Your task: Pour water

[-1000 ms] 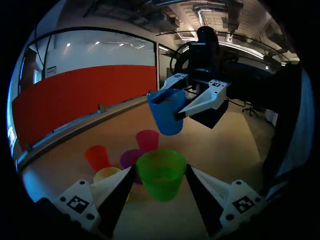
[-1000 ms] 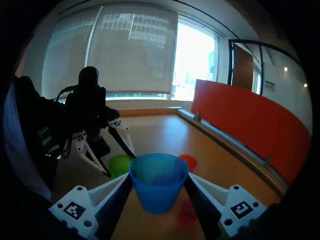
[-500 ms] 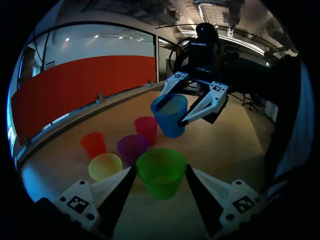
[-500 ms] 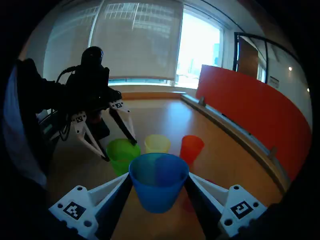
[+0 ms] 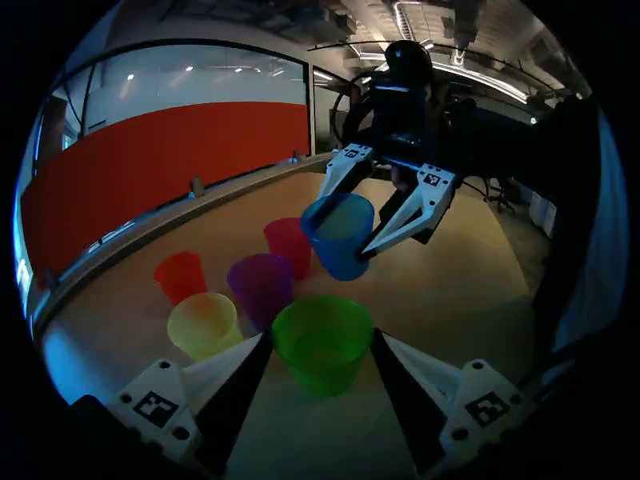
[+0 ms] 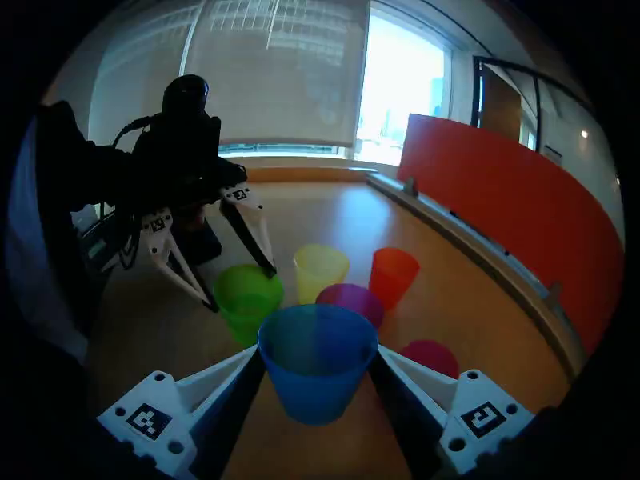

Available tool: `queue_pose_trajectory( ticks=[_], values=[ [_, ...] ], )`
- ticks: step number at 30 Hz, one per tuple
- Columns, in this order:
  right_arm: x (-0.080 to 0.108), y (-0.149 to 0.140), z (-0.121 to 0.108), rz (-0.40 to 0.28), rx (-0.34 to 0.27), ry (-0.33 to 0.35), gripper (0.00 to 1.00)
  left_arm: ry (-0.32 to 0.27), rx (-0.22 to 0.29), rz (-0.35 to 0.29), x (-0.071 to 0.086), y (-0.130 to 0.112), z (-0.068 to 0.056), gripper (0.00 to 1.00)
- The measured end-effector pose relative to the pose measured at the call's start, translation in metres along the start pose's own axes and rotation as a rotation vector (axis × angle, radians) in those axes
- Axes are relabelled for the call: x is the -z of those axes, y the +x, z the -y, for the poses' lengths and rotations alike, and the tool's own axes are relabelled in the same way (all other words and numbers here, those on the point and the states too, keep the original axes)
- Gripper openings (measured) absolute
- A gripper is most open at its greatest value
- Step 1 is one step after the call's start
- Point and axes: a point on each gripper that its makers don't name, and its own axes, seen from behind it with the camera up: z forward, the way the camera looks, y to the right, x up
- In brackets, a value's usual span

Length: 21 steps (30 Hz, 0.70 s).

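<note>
While the left gripper point(image 5: 322, 336) clamps the green cup point(image 5: 322, 346), the right gripper point(image 6: 318, 350) (clamping the blue cup point(image 6: 318, 370)) has come lower.

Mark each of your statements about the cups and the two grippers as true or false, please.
1. The left gripper is shut on the green cup. True.
2. The right gripper is open and empty. False: it is shut on the blue cup.
3. A yellow cup, a purple cup, an orange cup and a pink cup stand on the table. True.
4. The purple cup lies on its side. False: it stands upright.
</note>
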Motion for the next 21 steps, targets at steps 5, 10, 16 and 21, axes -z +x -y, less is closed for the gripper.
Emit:
queue_pose_trajectory(
  ticks=[5, 10, 16, 21],
  values=[
    [-0.004, -0.006, 0.002, 0.005, -0.01, 0.003, 0.89, -0.002, 0.002, 0.005, -0.003, -0.005, -0.001, 0.89],
    [-0.008, -0.013, 0.004, 0.013, -0.015, 0.006, 0.9, -0.005, 0.005, 0.007, -0.004, -0.01, -0.002, 0.89],
    [-0.011, -0.02, 0.006, 0.021, -0.019, 0.007, 0.89, -0.005, 0.017, -0.005, -0.003, -0.011, 0.0, 0.89],
    [-0.014, -0.025, 0.008, 0.03, -0.026, 0.01, 0.9, -0.008, 0.024, -0.014, -0.002, -0.012, 0.0, 0.89]
  ],
)
